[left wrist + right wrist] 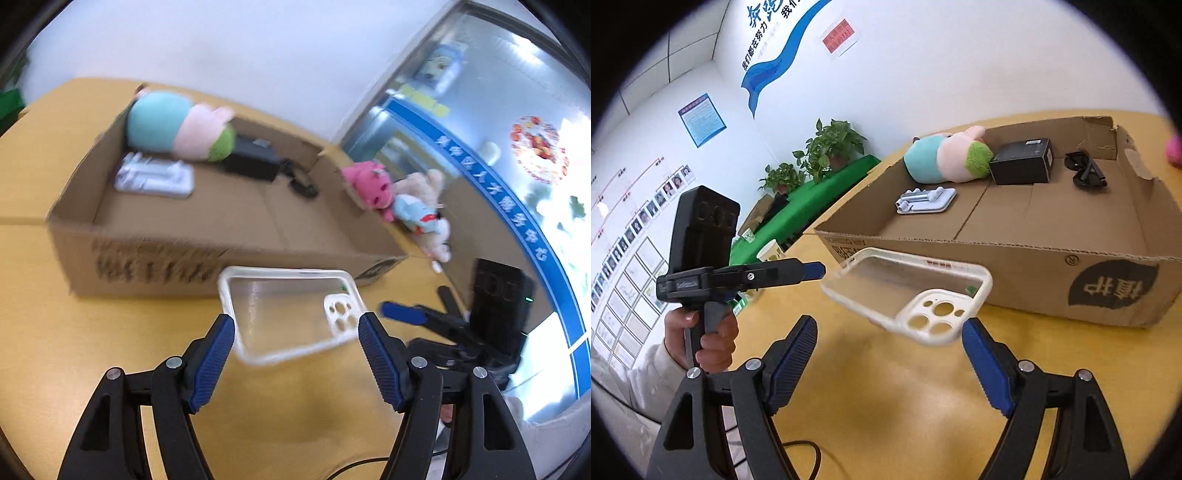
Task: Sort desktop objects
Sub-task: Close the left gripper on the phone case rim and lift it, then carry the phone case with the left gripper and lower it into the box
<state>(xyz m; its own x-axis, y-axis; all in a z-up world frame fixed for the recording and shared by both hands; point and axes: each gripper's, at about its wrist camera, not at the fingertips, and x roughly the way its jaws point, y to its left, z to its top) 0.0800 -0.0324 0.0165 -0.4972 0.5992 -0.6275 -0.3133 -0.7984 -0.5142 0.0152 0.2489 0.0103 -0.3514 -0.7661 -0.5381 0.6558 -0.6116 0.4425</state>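
Two wide-spread tools are flanking the clear phone case point(908, 291), tilting above the desk point(886, 406) at centre frame. Whether the left tool point(295, 321), tips sitting at its ends, is pinching it, I cannot tell. The right tool point(890, 323) is holding nothing. The case is risking slipping short of the cardboard box point(1034, 280), right of frame.

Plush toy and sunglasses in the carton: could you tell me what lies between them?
A small black box lies there, clearest in the right wrist view.
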